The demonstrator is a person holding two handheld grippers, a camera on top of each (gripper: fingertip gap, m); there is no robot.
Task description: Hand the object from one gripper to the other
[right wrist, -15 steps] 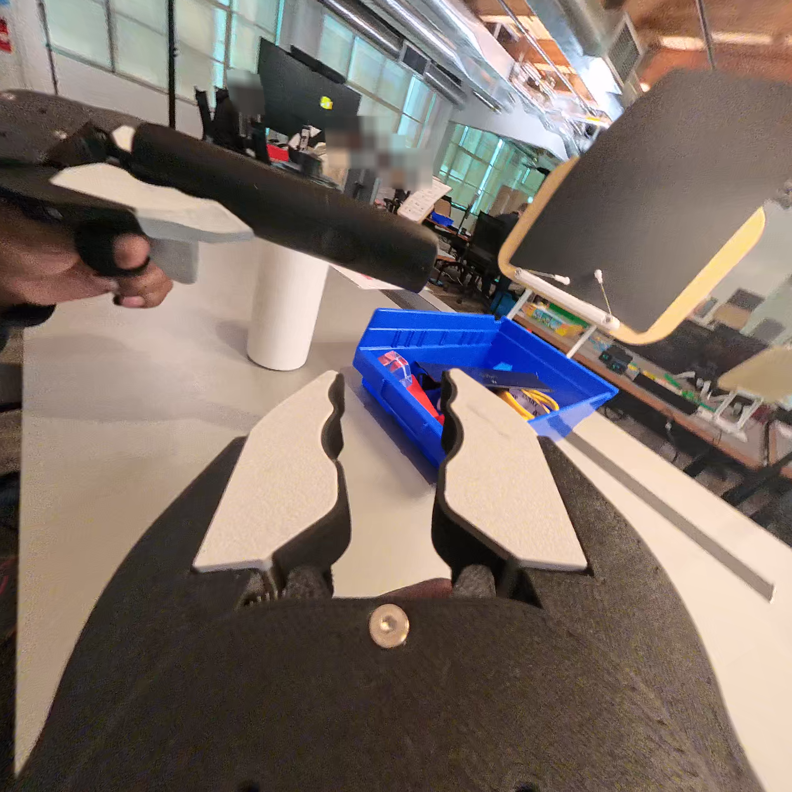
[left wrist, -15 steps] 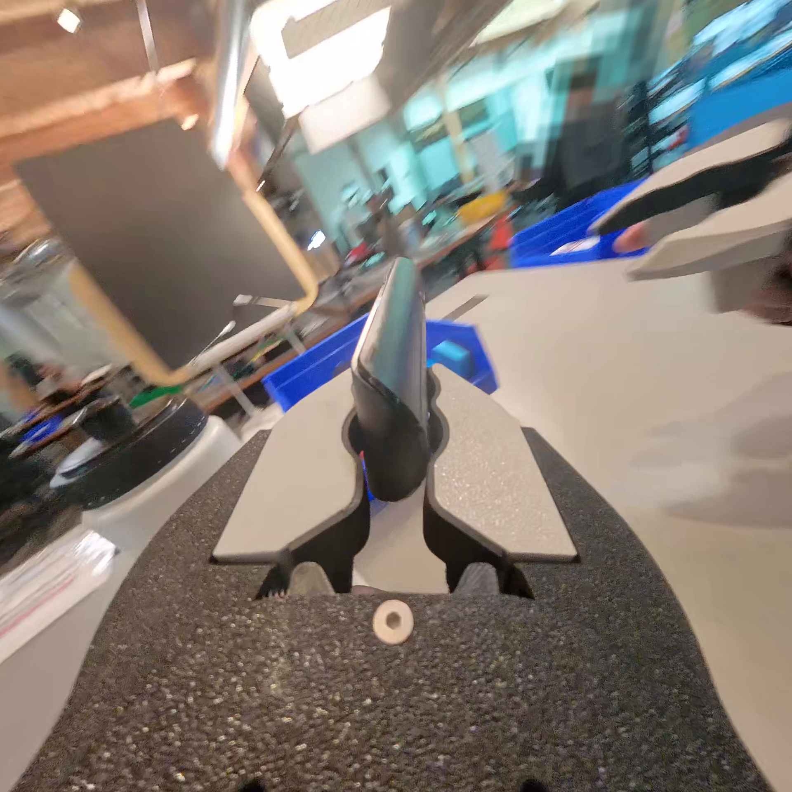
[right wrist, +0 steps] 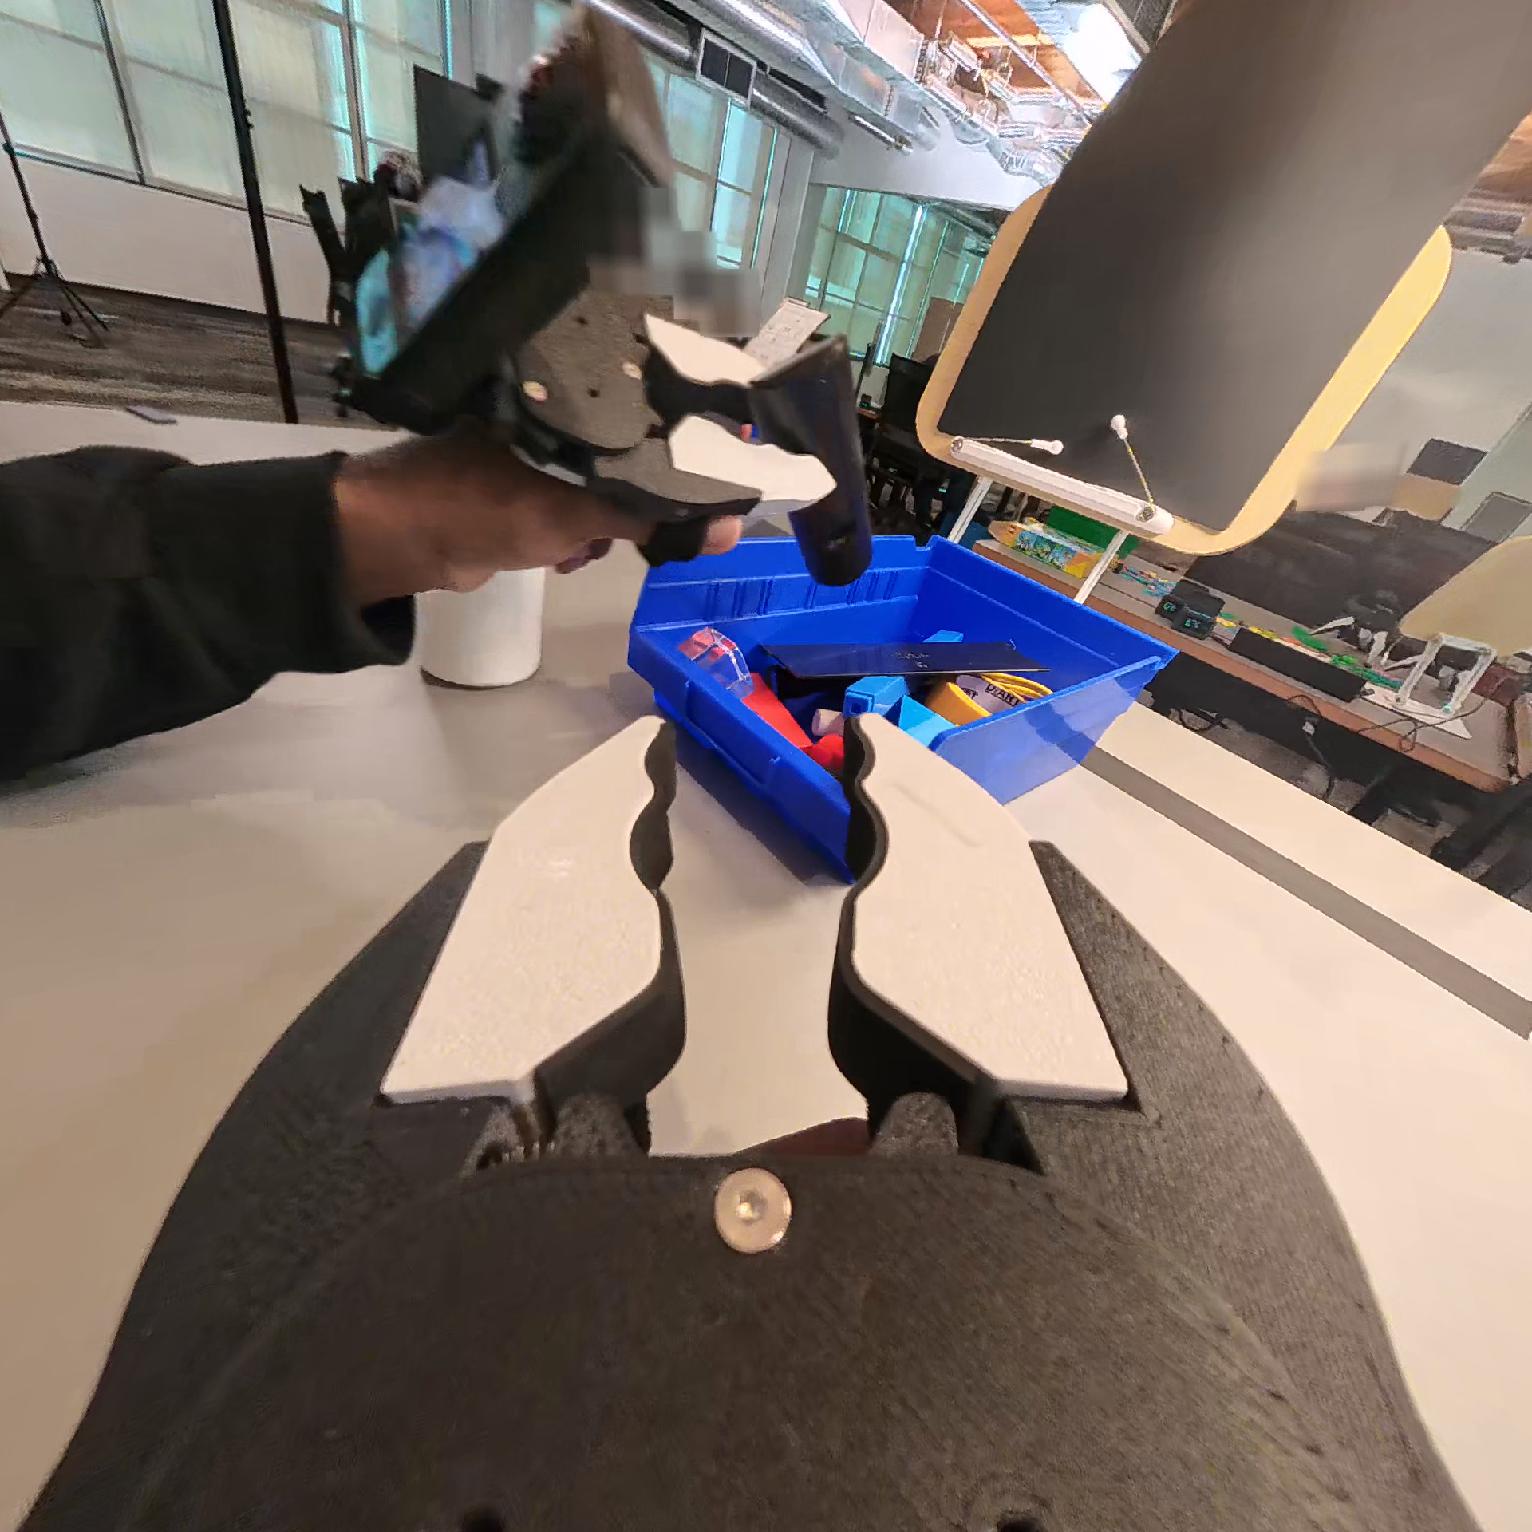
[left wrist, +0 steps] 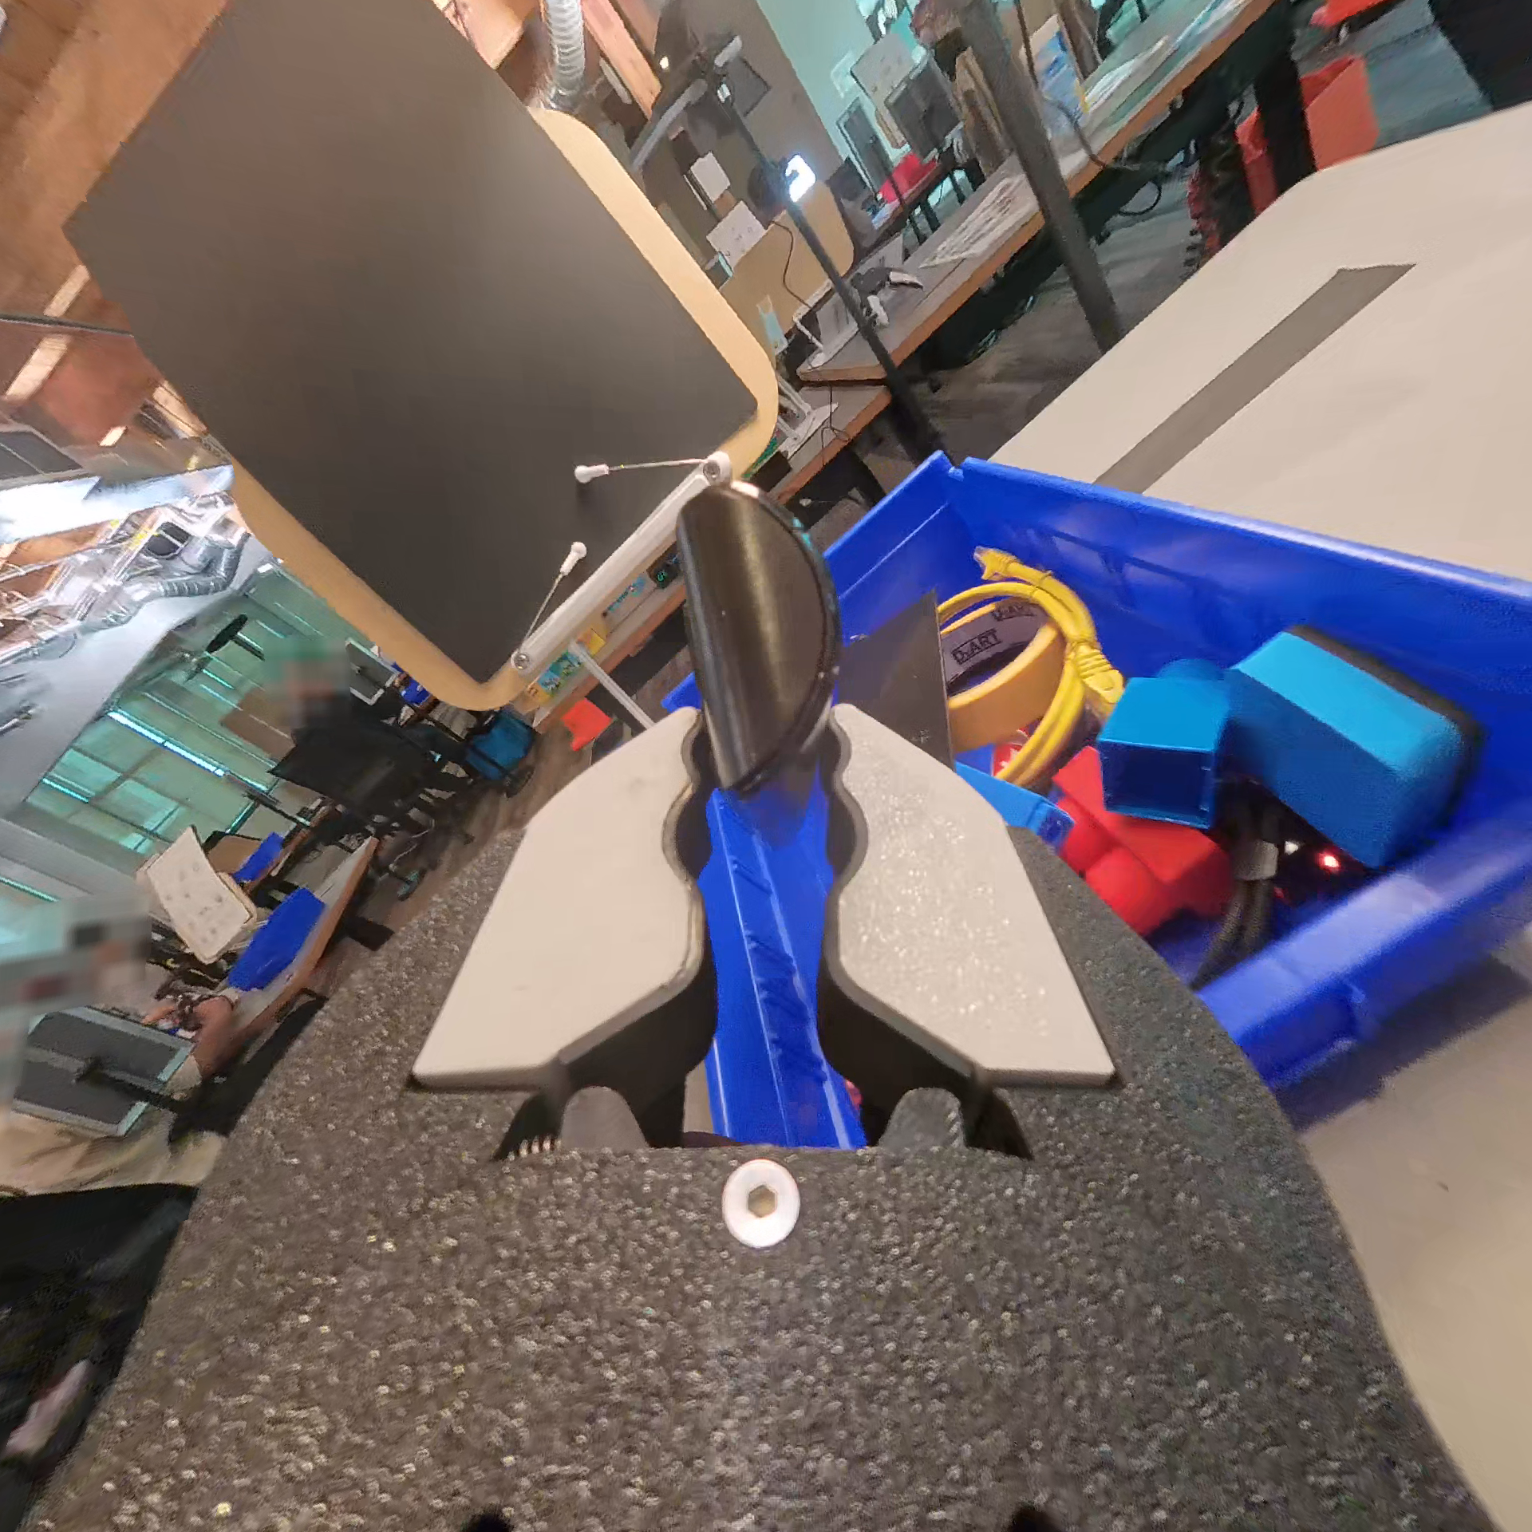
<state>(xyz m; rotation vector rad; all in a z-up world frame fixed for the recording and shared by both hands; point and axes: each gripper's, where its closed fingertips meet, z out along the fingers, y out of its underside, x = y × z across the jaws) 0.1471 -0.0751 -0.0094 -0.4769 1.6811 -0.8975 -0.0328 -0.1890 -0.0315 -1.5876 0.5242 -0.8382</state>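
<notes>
The left gripper (left wrist: 758,746) pinches a long black object (left wrist: 758,647) at its tips and holds it up in the air over the blue bin (right wrist: 1028,738) (full of small stuff). The right gripper (right wrist: 754,750) is spread wide, empty, near the bin on the white table (right wrist: 249,829).

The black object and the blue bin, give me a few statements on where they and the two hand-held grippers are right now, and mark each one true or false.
1. The left hand-held gripper is shut on the black object. True.
2. The right hand-held gripper is also clamped on the black object. False: its jaws are open and empty.
3. The black object hangs above the blue bin. True.
4. The blue bin is empty. False: it holds a yellow cable, blue blocks and red pieces.
5. The blue bin sits on the floor. False: it sits on the table.
</notes>
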